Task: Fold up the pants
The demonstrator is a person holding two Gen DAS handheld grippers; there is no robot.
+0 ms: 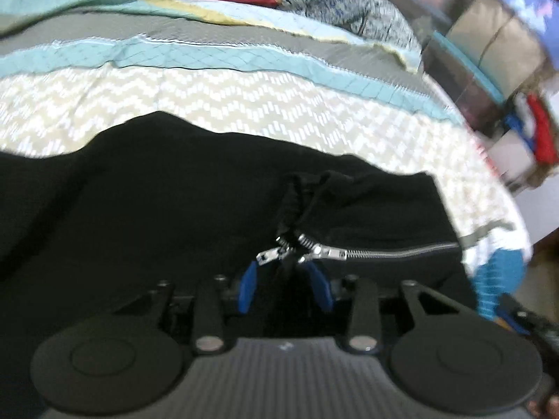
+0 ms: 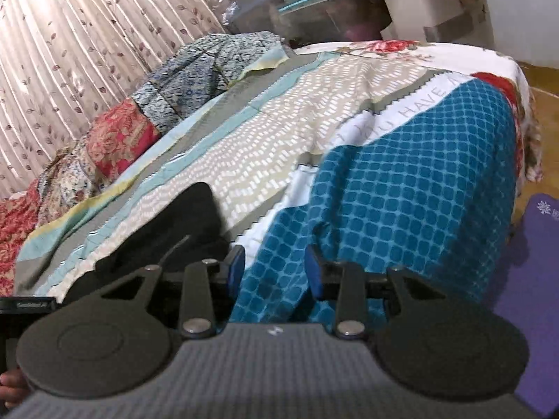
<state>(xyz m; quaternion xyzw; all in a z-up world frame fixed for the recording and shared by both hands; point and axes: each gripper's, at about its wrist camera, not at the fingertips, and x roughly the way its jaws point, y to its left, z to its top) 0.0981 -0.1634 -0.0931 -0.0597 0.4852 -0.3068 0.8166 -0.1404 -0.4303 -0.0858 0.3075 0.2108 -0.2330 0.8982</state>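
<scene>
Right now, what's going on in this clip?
A person holding a gripper in each hand is folding black pants spread on a patterned bedspread. The left gripper pinches bunched black fabric beside a silver zipper. The right gripper stands open and empty over the blue checked part of the bedspread, with the pants off to its left. No finished fold shows yet.

left gripper (image 1: 284,276): blue pads, black linkage arms, silver pivot screws, two round black discs at 7 and 5 o'clock, ribbed grey body | right gripper (image 2: 274,267): same build, small white mark on body
</scene>
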